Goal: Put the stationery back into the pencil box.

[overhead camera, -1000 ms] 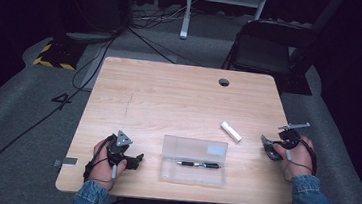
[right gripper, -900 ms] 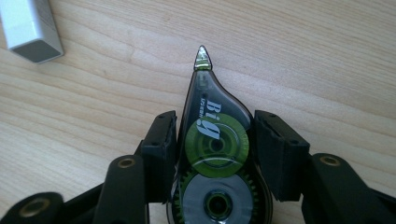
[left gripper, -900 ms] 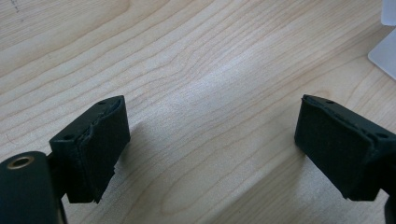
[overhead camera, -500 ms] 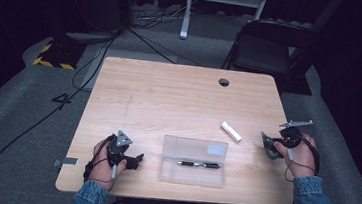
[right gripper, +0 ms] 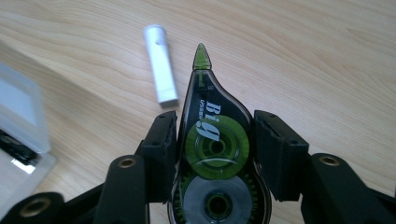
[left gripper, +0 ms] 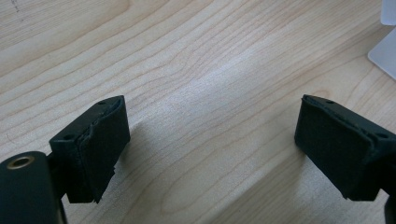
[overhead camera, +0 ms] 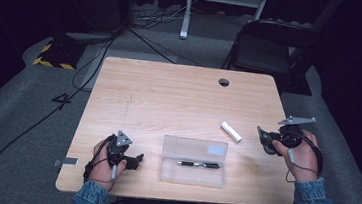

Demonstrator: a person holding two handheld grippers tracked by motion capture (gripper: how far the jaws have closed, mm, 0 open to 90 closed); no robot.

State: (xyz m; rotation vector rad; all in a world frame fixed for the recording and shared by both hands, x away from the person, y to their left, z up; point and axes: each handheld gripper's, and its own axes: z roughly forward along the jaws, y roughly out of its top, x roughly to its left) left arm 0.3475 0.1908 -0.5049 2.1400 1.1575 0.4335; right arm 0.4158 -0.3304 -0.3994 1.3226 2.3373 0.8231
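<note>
from the high view, a clear plastic case (overhead camera: 194, 160) with a black pen (overhead camera: 198, 164) inside lies near the front edge of the desk (overhead camera: 179, 97), between the left gripper (overhead camera: 133, 160) and the right gripper (overhead camera: 261, 137); a small white tube (overhead camera: 231, 131) lies beside the right one. in the left gripper view the fingers (left gripper: 95, 144) are spread wide over bare wood, holding nothing. in the right gripper view the fingers (right gripper: 161, 151) clamp a correction tape dispenser (right gripper: 212, 154), its green tip pointing toward the white tube.
</note>
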